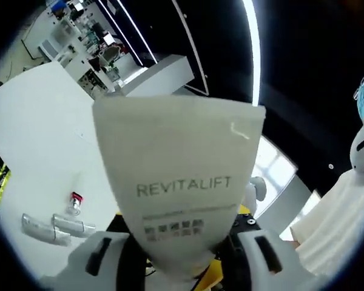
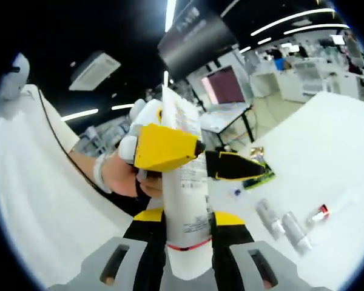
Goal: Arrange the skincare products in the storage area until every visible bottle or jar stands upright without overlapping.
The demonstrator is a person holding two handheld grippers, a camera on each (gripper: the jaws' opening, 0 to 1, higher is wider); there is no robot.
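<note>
A white REVITALIFT tube (image 1: 182,182) stands between the jaws of my left gripper (image 1: 182,260), flat crimped end up, held in the air above the white table (image 1: 42,139). In the right gripper view the same tube (image 2: 185,206) rises from my right gripper (image 2: 188,254), which is shut on its lower end. The yellow left gripper (image 2: 170,148) clamps the tube higher up, with a hand behind it. Two silvery bottles (image 2: 285,224) lie on their sides on the table, beside a small red-capped tube (image 2: 321,212), also lying flat.
In the left gripper view the lying silvery bottles (image 1: 54,225) and the red-capped tube (image 1: 76,200) rest near the table's edge. A green and black packet (image 2: 258,176) lies further back. A person in white (image 1: 333,224) stands close on the right. Desks and screens fill the background.
</note>
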